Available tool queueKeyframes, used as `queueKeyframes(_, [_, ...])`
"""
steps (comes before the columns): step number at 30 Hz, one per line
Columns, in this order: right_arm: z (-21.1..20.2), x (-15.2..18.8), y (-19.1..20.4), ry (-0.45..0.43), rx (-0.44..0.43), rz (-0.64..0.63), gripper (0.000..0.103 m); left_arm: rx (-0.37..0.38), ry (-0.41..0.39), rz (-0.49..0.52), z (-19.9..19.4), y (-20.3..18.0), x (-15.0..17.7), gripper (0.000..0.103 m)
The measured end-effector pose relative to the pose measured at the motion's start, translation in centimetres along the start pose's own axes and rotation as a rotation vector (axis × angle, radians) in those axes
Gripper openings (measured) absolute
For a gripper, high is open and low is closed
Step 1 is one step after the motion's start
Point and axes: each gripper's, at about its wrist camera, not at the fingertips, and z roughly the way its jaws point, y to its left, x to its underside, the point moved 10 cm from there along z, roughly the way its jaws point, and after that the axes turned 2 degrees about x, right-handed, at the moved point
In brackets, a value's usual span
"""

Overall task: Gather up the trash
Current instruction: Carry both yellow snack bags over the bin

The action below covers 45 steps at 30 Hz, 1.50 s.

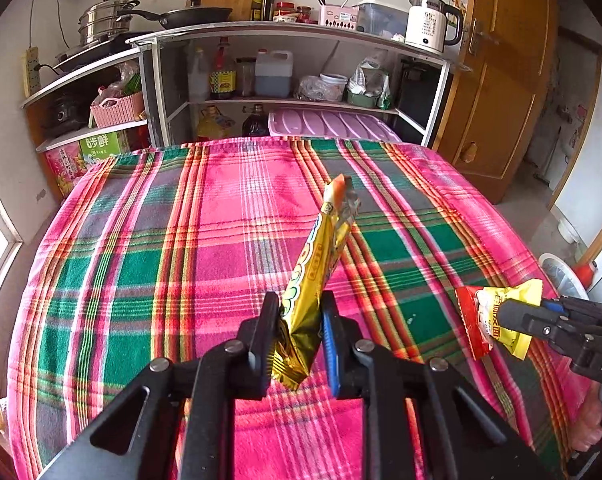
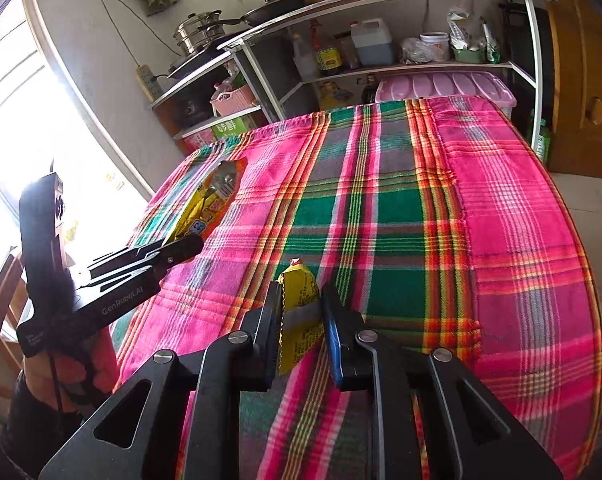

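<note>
My left gripper (image 1: 299, 320) is shut on a long gold and yellow snack wrapper (image 1: 313, 280) that sticks up and forward above the plaid tablecloth (image 1: 181, 240). The same gripper (image 2: 181, 246) and wrapper (image 2: 211, 200) show at the left of the right wrist view. My right gripper (image 2: 301, 308) is shut on a yellow and red wrapper (image 2: 299, 316) held over the cloth. In the left wrist view the right gripper (image 1: 509, 316) and its wrapper (image 1: 489, 320) are at the right edge of the table.
A shelf unit (image 1: 301, 40) with pots, bottles, a kettle (image 1: 429, 24) and a pink storage box (image 1: 329, 122) stands behind the table. A wooden door (image 1: 501, 80) is at the right. A white bin rim (image 1: 561, 276) shows beyond the table's right edge.
</note>
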Motion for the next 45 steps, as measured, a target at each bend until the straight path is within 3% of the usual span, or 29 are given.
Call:
queueKeyframes(11, [-6.3, 1.2, -2.4, -0.074, 0.024, 0.013, 0.020, 0.076, -0.077, -0.010, -5.0, -6.8, 1.7, 0.021])
queueKeyframes(20, [-10.4, 3.1, -4.9, -0.116, 0.066, 0.038, 0.020, 0.137, -0.092, 0.002, -6.9, -12.5, 3.5, 0.021])
queueKeyframes(45, [-17.3, 6.9, -13.8, -0.185, 0.148, 0.174, 0.021, 0.251, -0.040, 0.110, -5.6, -24.4, 5.3, 0.021])
